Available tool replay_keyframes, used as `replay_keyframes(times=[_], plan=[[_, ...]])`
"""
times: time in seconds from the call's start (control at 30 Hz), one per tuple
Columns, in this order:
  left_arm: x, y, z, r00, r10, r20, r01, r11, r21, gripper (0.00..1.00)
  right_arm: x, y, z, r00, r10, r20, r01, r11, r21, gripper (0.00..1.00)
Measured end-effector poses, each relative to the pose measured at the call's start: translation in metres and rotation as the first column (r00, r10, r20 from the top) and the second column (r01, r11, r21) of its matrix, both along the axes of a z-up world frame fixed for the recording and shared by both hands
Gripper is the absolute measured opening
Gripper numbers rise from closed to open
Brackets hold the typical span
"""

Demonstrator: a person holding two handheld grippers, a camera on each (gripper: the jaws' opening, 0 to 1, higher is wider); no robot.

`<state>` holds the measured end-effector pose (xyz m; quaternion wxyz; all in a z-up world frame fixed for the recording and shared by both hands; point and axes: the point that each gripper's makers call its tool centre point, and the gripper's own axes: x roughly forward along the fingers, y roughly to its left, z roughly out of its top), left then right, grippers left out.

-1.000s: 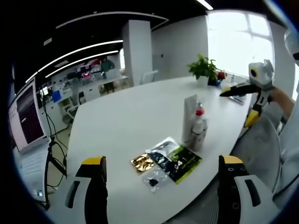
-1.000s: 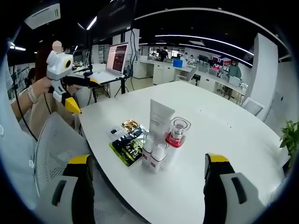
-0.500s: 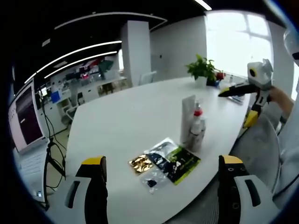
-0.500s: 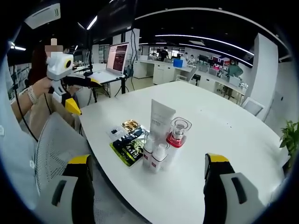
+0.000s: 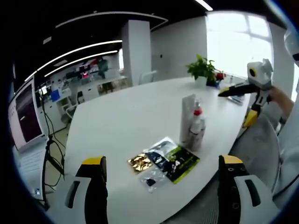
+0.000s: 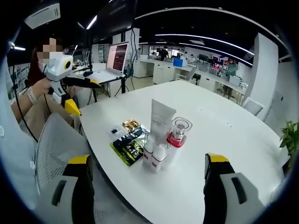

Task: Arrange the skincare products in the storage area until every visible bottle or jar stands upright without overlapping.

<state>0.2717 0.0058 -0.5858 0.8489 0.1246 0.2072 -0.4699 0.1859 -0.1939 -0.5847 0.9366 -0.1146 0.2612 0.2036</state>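
While both grippers, left gripper [image 5: 161, 186] and right gripper [image 6: 145, 186], hang back with jaws apart and empty, the upright white tube [image 6: 160, 120] and red-collared bottle [image 6: 175, 140] cluster ahead, seemingly awaiting spacing.

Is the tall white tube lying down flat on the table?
No, the white tube stands upright on the table, right beside the red-collared bottle.

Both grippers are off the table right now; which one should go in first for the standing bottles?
Probably right: the bottles stand nearer between the right gripper's open jaws; from the left gripper, sachets lie in front.
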Motion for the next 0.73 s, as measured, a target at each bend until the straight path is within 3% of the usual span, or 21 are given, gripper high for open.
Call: replay_keyframes(times=[0.73], plan=[[-0.0014, -0.0003, -0.0039, 1.000, -0.004, -0.014, 0.004, 1.000, 0.001, 0.97, 0.0006, 0.0011, -0.0028, 1.000, 0.007, -0.012, -0.007, 1.000, -0.007, 1.00]])
